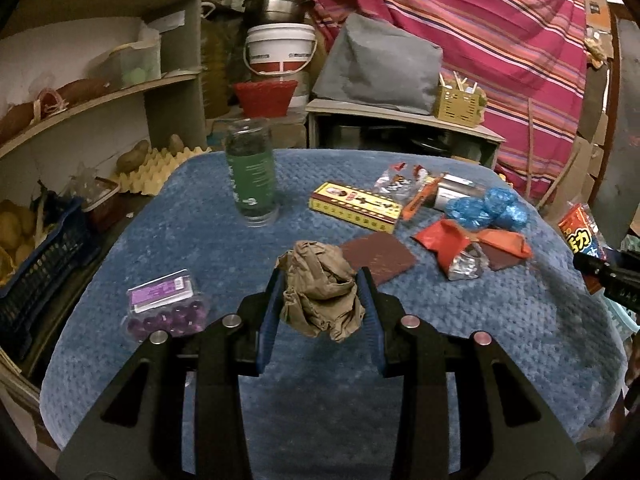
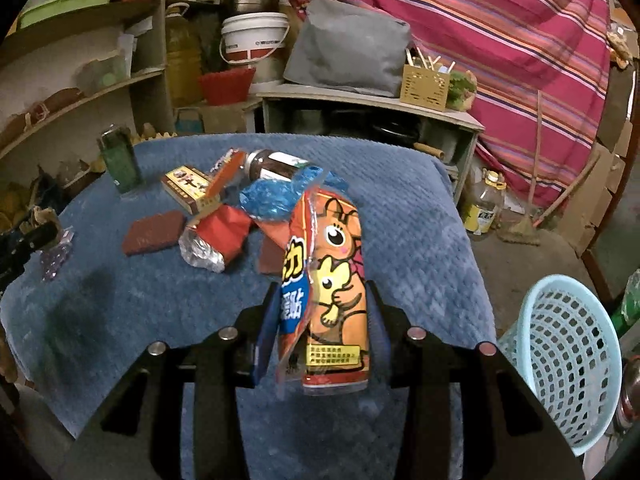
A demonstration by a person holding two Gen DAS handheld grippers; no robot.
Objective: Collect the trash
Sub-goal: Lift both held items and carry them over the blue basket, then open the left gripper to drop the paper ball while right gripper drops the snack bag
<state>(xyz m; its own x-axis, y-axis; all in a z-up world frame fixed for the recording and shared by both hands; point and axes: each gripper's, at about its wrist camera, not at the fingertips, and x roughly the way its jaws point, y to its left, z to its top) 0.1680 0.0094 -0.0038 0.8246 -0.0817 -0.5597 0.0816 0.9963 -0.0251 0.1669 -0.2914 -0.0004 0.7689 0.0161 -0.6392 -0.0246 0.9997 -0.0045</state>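
Observation:
My left gripper (image 1: 322, 280) is shut on a crumpled brown paper ball (image 1: 322, 292) and holds it above the blue table cloth (image 1: 520, 320). My right gripper (image 2: 322, 292) is shut on an orange cartoon snack wrapper (image 2: 332, 288), held upright above the cloth (image 2: 160, 300). A light blue mesh basket (image 2: 568, 360) stands on the floor to the right of the table. On the cloth lie an orange foil wrapper (image 1: 460, 244), crumpled blue plastic (image 1: 486, 208), a clear candy wrapper (image 1: 394, 180) and a brown pad (image 1: 378, 258).
A green jar (image 1: 252, 178), a yellow box (image 1: 356, 207), a pack of purple balls (image 1: 166, 304) and a lying jar (image 2: 276, 164) are on the table. Shelves stand at the left, a low cabinet (image 1: 400, 128) behind, an oil bottle (image 2: 484, 208) on the floor.

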